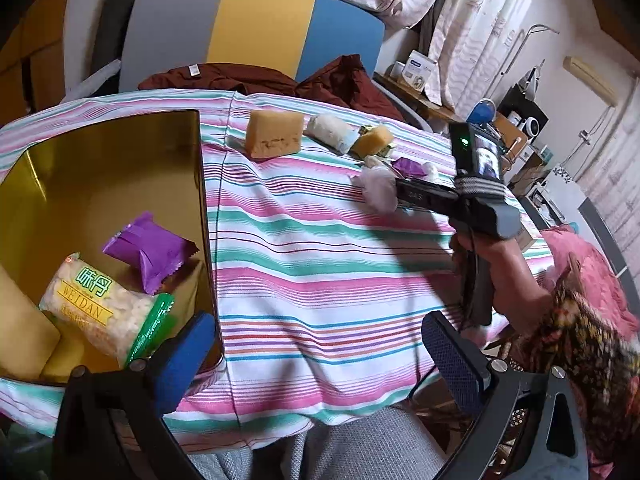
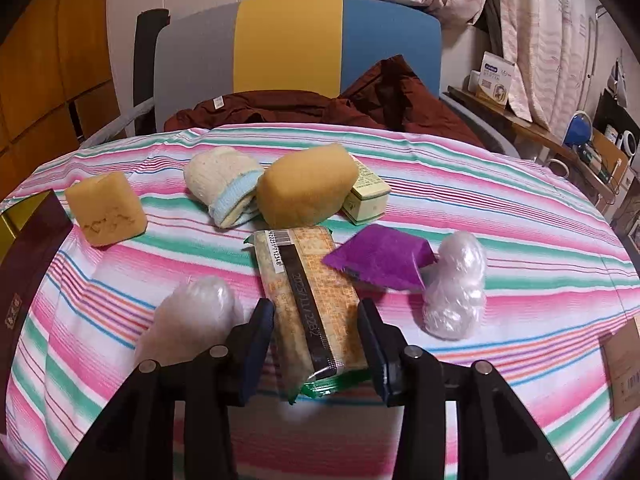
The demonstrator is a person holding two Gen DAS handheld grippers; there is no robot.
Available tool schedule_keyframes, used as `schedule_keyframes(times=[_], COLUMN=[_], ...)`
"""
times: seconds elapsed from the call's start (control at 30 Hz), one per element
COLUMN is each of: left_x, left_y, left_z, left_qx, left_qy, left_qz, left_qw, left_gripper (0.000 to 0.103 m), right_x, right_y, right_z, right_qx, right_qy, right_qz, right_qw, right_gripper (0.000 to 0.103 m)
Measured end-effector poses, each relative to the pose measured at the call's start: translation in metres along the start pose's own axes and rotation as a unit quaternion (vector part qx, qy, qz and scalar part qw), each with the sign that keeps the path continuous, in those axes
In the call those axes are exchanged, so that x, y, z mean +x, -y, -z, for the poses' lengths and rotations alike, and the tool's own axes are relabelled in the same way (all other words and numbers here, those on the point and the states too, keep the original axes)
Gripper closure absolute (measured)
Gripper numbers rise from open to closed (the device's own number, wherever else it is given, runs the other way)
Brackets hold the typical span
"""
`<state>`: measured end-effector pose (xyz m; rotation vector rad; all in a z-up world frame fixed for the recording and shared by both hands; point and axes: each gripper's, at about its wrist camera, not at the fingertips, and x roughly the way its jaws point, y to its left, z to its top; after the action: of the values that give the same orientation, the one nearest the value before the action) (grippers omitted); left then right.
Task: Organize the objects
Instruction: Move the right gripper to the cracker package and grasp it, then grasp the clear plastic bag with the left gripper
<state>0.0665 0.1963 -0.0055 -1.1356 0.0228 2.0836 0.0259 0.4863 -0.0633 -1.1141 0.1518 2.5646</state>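
A cracker packet [image 2: 312, 300] lies lengthwise on the striped tablecloth [image 2: 500, 216]. My right gripper [image 2: 316, 328] is shut on its near end, a pad against each long side. Around the packet lie a purple packet [image 2: 380, 258], two clear-wrapped white lumps [image 2: 456, 288] [image 2: 192, 312], a yellow sponge [image 2: 306, 186], a rolled sock [image 2: 222, 190] and a sponge cube [image 2: 106, 210]. My left gripper [image 1: 320, 360] hangs open and holds nothing, its left finger over the corner of a gold box [image 1: 120, 148]. The box holds a purple packet [image 1: 150, 250] and a WEIDAN packet [image 1: 100, 316].
A small green carton [image 2: 368, 196] sits behind the yellow sponge. A dark lid [image 2: 28, 264] stands at the left edge and a cardboard box [image 2: 624, 372] at the right. Maroon cloth [image 2: 280, 110] and a chair [image 2: 288, 44] lie beyond the table. A person's hand [image 1: 504, 276] grips the right tool.
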Motion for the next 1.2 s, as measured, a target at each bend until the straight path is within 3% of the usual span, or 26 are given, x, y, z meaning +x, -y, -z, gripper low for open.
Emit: schedule_keyframes(times=[0.17,0.27,0.33,0.47,0.57,0.87,1.03,1.2], left_x=[-0.001,-0.004,0.0,0.011,0.024,0.092,0.134,0.173], left_y=[-0.002,0.005,0.011,0.023,0.031,0.052,0.066,0.078], left_z=[-0.005,-0.008,-0.011,-0.018,-0.026,-0.063,-0.09,-0.109], left_qx=[-0.006,0.007,0.016,0.035,0.047,0.051,0.06,0.094], left_qy=[0.005,0.017,0.015,0.006,-0.001,-0.039,-0.035,-0.031], left_qz=[0.002,-0.001,0.002,0.006,0.007,0.006,-0.016,-0.051], left_qw=[1.0,0.9998,0.9998,0.9993,0.9989,0.9979,0.9975,0.9938], left_gripper=[0.0,0.0,0.0,0.0,0.0,0.0,0.0,0.001], right_x=[-0.017,-0.018,-0.01,0.001,-0.002,-0.029,-0.037,-0.036], right_y=[-0.001,0.005,0.012,0.025,0.03,0.03,0.045,0.046], right_z=[0.017,0.02,0.014,0.01,0.015,0.047,0.058,0.056], right_qx=[0.0,0.018,0.026,0.045,0.06,0.104,0.153,0.159], right_qy=[0.012,0.008,-0.008,-0.02,-0.009,0.025,0.045,0.049], right_qz=[0.012,0.02,0.0,-0.042,-0.043,0.033,0.03,0.023], right_qw=[1.0,1.0,1.0,0.998,0.997,0.994,0.987,0.986], right_gripper=[0.062,0.056,0.048,0.052,0.055,0.055,0.055,0.055])
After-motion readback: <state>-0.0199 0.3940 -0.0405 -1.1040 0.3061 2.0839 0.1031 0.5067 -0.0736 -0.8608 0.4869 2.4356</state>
